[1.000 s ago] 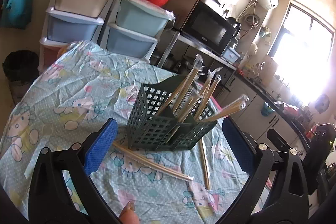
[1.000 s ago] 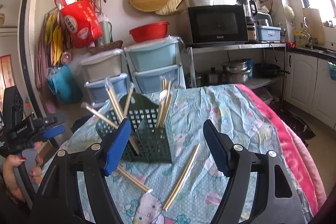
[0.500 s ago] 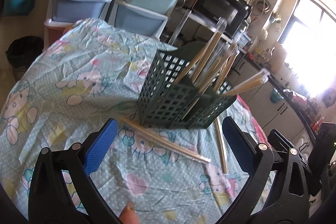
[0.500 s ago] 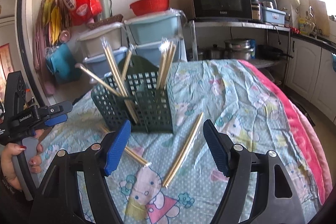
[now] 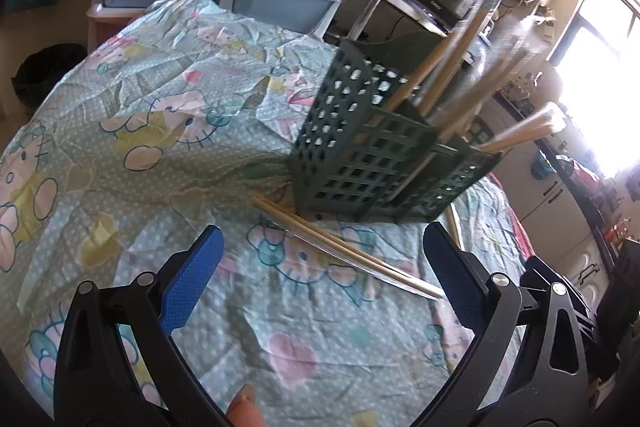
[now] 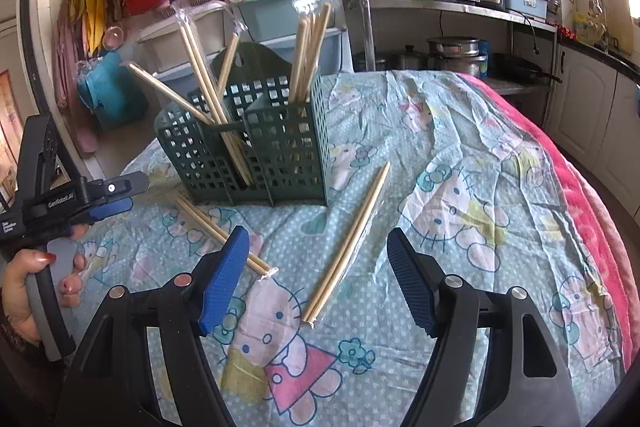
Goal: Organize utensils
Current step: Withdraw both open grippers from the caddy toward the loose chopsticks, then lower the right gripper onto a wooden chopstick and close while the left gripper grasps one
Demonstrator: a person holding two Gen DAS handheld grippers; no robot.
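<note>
- Two wrapped pairs of chopsticks are seen lying flat on the cartoon-cat tablecloth [image 6: 460, 163], outside the green utensil basket [image 6: 256, 147].
- One loose pair [image 6: 348, 239] is found in the middle of the right wrist view, just beside the basket's right corner. It lies between the tips of the right gripper [image 6: 316, 279].
- The other loose pair [image 5: 344, 247] is seen in the middle of the left wrist view. Its far end is close to the basket's foot, or touching it; which one cannot be told.
- More wrapped chopsticks [image 6: 308, 55] are already stood up in the basket, leaning out at the top.
- The right gripper is spread wide and nothing is held in it.
- The left gripper [image 5: 320, 267] is spread wide too, and nothing is pinched by it. It is held above its loose pair.
- The step in hand is judged to be the reach for the loose pairs.
- Next, each gripper would need to be lowered over its pair, closed across the thin sticks, and the pair lifted and dropped into the basket.
</note>
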